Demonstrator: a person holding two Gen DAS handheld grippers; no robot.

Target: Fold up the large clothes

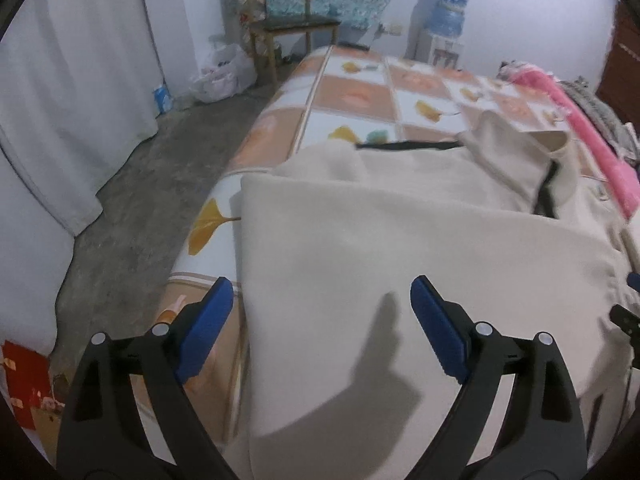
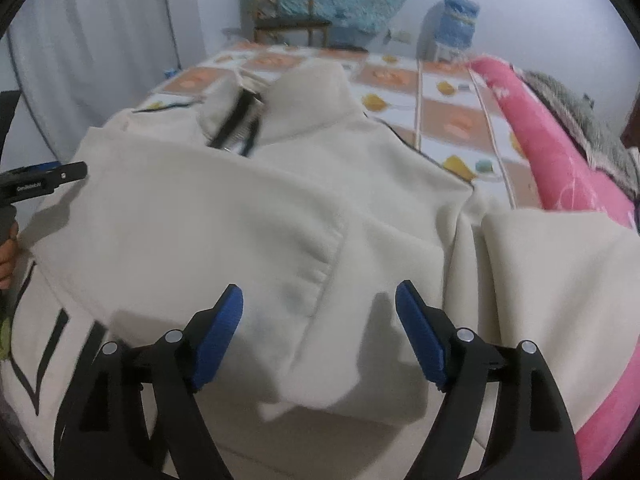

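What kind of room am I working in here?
Most likely a home bedroom: the cream jacket lies on a bed with a patterned sheet, a wooden chair and a water dispenser stand by the wall.

Left gripper [image 1: 322, 292]: two black plastic arms with cut-out slots, round silver pivot pins, flat blue ribbed pads [image 1: 436, 328].
Right gripper [image 2: 319, 300]: same build, with black arms, silver pins and blue pads [image 2: 420, 340].
Left gripper seen from the side: black bar with small white lettering and one silver screw.
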